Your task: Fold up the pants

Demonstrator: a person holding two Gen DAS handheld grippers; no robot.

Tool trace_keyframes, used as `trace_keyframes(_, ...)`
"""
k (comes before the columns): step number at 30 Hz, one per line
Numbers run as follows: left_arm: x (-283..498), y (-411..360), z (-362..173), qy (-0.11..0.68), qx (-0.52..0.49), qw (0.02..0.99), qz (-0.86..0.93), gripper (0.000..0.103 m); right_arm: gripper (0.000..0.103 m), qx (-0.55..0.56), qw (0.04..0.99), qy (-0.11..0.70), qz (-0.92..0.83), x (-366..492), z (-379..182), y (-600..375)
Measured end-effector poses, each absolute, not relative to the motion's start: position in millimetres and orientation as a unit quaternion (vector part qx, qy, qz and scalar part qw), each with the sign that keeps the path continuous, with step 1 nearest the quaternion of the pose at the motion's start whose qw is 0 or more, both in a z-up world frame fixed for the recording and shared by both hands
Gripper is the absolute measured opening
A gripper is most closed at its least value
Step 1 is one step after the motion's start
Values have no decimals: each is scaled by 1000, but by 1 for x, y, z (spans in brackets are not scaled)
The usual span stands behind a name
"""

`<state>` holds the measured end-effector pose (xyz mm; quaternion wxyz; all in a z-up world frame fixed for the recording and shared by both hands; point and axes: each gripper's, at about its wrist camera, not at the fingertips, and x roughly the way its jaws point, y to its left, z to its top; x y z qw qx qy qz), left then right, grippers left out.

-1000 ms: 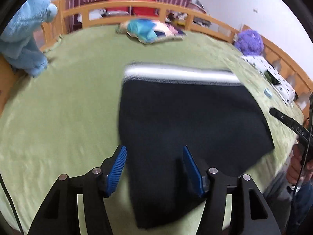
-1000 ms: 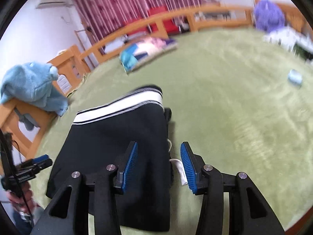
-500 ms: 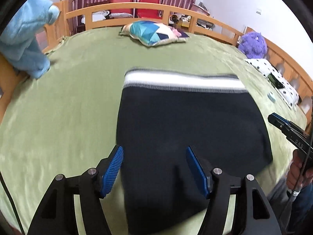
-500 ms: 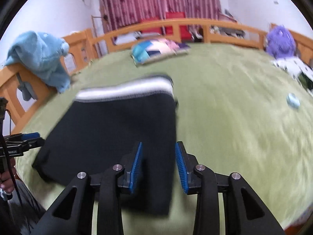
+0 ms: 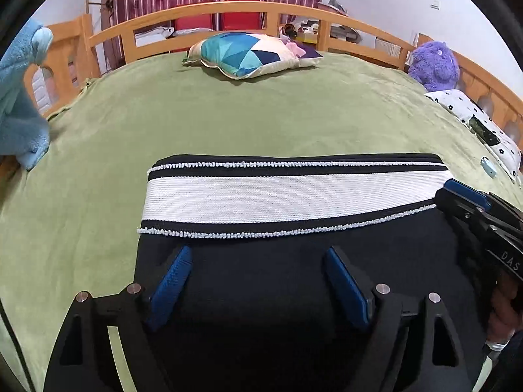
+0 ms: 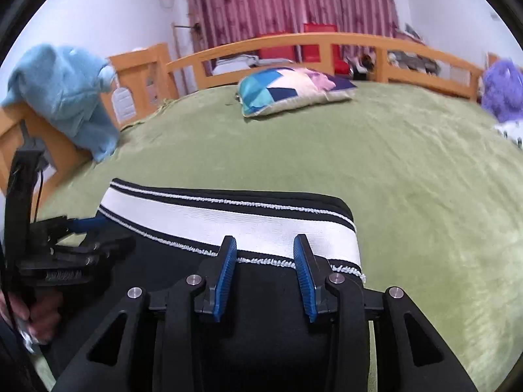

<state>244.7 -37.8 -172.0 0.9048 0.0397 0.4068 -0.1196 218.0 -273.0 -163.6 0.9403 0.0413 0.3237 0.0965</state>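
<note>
- Left wrist view: our left claw (image 5: 258, 281) hangs spread wide with nothing between its blue pads (image 5: 171, 281), directly over the black pants (image 5: 261, 320). The white-striped waistband (image 5: 287, 197) lies just ahead, its long axis running crosswise to the fingers. To the right, the right claw (image 5: 470, 201) sits at the waistband's end. Far ahead are a patchwork pillow (image 5: 251, 54) and a purple plush toy (image 5: 431, 65); nothing blocks the way.
- Right wrist view: our right claw (image 6: 264, 261) is parted and empty, its tips over the waistband's lower trim (image 6: 261, 259), near the pants' right edge. The green bedspread (image 6: 408, 179) lies to the right, a blue towel (image 6: 65, 91) far left on the bed rail (image 6: 294, 42). We judge both claws equally near the waistband.
</note>
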Motion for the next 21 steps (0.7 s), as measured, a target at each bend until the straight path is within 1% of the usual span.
trace_keyframes(4,240,-35,-172,413,37,903,-114,83,37,17,943,322,79,214,-165,-266)
trace_keyframes(9,220,-24,-174,436,30,894,-99,83,37,15,944,324,52,196,-165,-267)
trace_keyframes(10,212,-21,-175,436,30,894,-97,83,38,13,943,329,45,188,-165,-266)
trace_keyframes(12,196,-16,-177,437,37,894,-90,83,45,11,940,340,33,169,-171,-266)
trace_keyframes(13,187,-13,-177,437,38,894,-89,84,47,13,940,339,31,159,-172,-267)
trace_keyframes(14,173,-8,-179,436,36,895,-88,84,49,20,941,336,32,143,-174,-269)
trace_keyframes(17,134,3,-182,418,22,904,-82,84,50,61,939,337,39,111,-175,-281)
trace_keyframes(18,125,6,-182,415,17,907,-78,86,50,86,932,349,44,102,-174,-288)
trace_keyframes(21,104,18,-181,438,-20,895,-79,86,50,121,920,371,48,76,-174,-300)
